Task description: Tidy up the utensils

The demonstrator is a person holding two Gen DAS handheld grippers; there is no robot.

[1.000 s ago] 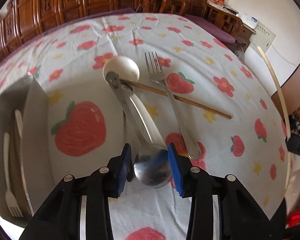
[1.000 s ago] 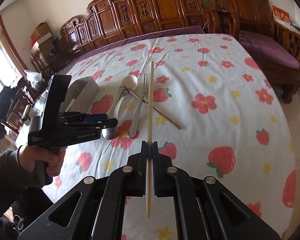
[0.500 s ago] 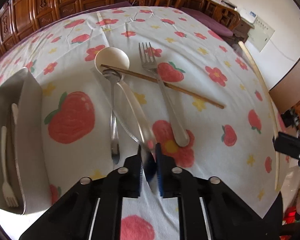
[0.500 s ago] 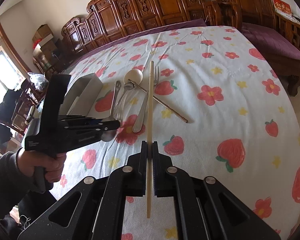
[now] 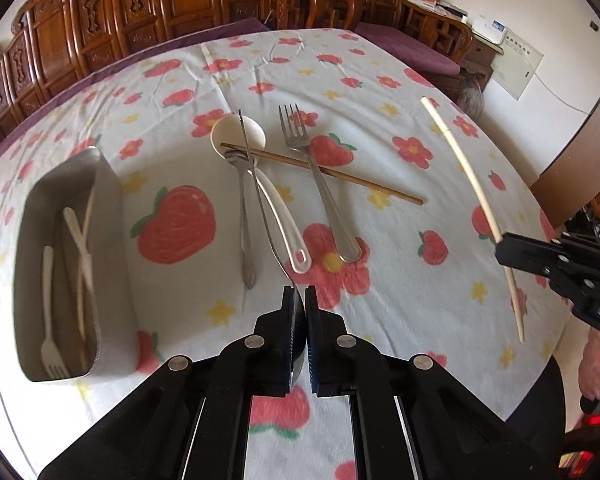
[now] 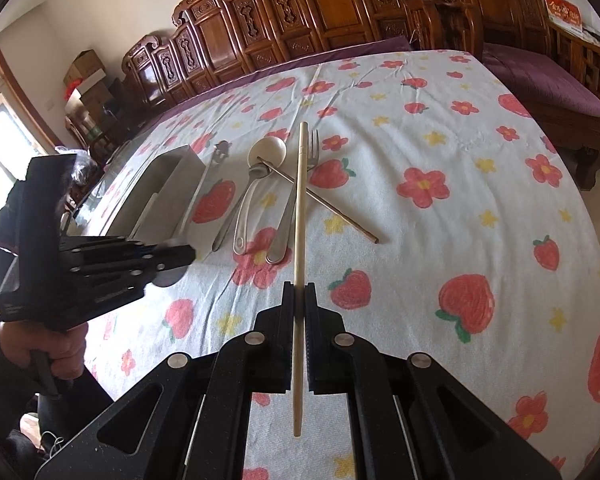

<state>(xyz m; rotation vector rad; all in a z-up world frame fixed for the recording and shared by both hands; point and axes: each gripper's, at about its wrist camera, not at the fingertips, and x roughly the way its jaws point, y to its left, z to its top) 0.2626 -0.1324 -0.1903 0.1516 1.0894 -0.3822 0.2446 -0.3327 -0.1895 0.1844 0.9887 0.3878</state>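
My left gripper is shut on the bowl of a metal spoon, whose thin handle points away above the table. Below it lie a white ceramic spoon, a second metal spoon, a metal fork and a brown chopstick crossing them. My right gripper is shut on a pale chopstick, held in the air over the tablecloth. In the right wrist view the left gripper hangs at the left with the metal spoon in it.
A metal tray stands at the table's left and holds a white plastic fork and pale sticks. The flowered tablecloth covers the table. Carved wooden chairs line the far edge. A hand grips the left tool.
The left jaws closed on the metal spoon's bowl and lifted it off the cloth, and the view drew back. The right gripper kept still with its chopstick.
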